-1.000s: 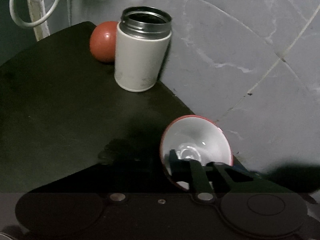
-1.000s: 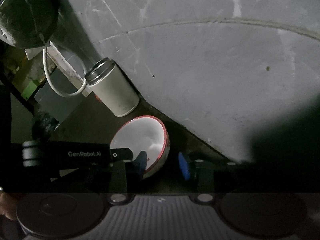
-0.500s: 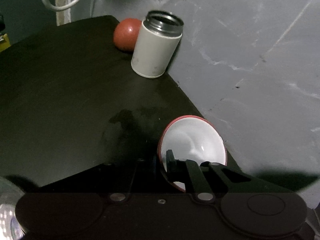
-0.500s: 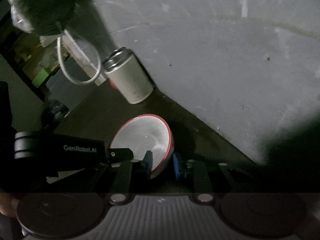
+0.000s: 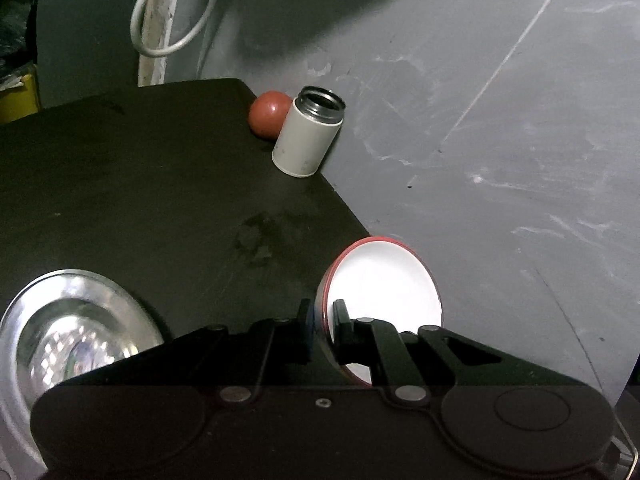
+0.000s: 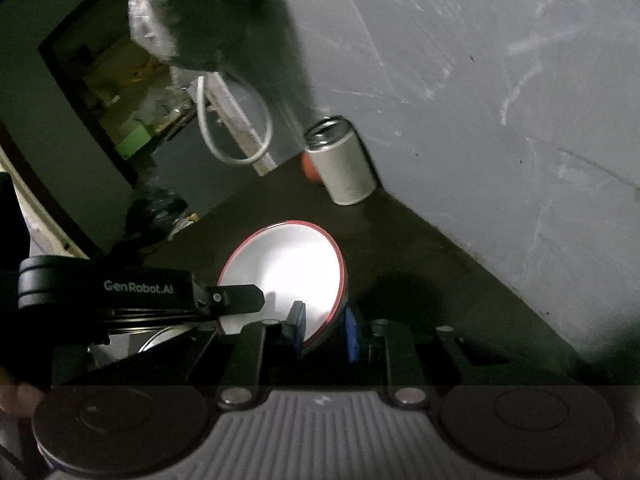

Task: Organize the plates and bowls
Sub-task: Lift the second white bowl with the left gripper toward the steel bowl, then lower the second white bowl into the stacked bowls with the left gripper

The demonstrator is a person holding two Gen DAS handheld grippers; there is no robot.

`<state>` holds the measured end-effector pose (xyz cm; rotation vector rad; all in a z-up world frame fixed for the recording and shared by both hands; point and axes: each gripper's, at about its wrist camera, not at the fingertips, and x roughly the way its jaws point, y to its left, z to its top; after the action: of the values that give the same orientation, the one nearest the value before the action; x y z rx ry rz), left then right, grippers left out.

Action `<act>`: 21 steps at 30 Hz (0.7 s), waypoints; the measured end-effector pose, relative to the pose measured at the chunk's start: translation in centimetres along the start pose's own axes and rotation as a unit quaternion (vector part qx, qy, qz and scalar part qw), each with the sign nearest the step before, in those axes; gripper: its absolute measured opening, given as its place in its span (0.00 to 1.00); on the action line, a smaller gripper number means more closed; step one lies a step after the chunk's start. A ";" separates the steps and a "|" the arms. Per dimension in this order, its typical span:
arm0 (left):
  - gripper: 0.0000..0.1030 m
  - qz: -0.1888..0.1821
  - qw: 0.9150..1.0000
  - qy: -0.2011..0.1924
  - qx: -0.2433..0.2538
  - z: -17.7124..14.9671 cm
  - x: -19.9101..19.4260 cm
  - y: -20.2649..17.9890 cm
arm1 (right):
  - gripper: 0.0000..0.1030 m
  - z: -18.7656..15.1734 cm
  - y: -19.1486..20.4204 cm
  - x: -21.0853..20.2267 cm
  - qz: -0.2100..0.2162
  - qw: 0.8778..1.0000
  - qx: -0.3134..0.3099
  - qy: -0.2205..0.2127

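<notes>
A white bowl with a red rim (image 5: 384, 280) hangs tilted above the dark table (image 5: 120, 180), near the grey wall. My left gripper (image 5: 322, 316) is shut on its near rim, one finger inside and one outside. In the right wrist view the same bowl (image 6: 288, 264) has its right rim pinched between the blue pads of my right gripper (image 6: 324, 326). The left gripper (image 6: 240, 296) reaches in from the left to the bowl's other side. A shiny steel plate (image 5: 72, 328) lies on the table at the lower left.
An open white canister with a steel neck (image 5: 308, 140) stands at the table's far corner against the wall (image 5: 500, 120). A red ball-like object (image 5: 268, 114) sits just behind it. A white cable loop (image 5: 160, 40) hangs beyond the table's far edge.
The right jaws have closed onto the bowl's rim. Both grippers have risen and drawn back with the bowl, so the canister looks smaller. The steel plate has come into the left view.
</notes>
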<state>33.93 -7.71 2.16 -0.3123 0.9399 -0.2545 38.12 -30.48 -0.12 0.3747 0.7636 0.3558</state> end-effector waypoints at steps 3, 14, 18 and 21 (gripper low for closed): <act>0.09 -0.006 1.000 -0.005 -0.004 -1.2 -1.8 0.3 | 0.22 -0.6 1.1 -1.8 0.006 1.000 -0.011 -0.003; 0.09 -0.019 0.999 -0.003 -0.025 -5.5 -5.8 1.7 | 0.22 -4.0 4.3 -5.7 0.011 0.999 -0.050 0.016; 0.09 -0.019 0.999 0.002 -0.027 -6.8 -6.4 2.2 | 0.22 -5.4 4.9 -6.5 0.010 0.998 -0.060 0.027; 0.10 -0.018 0.999 0.010 -0.024 -7.8 -6.6 2.4 | 0.22 -6.3 5.4 -6.9 0.009 0.997 -0.070 0.038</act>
<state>23.94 -4.39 1.92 -0.3724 0.9612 -0.2681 28.00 -27.53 2.30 0.2382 0.8049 0.4394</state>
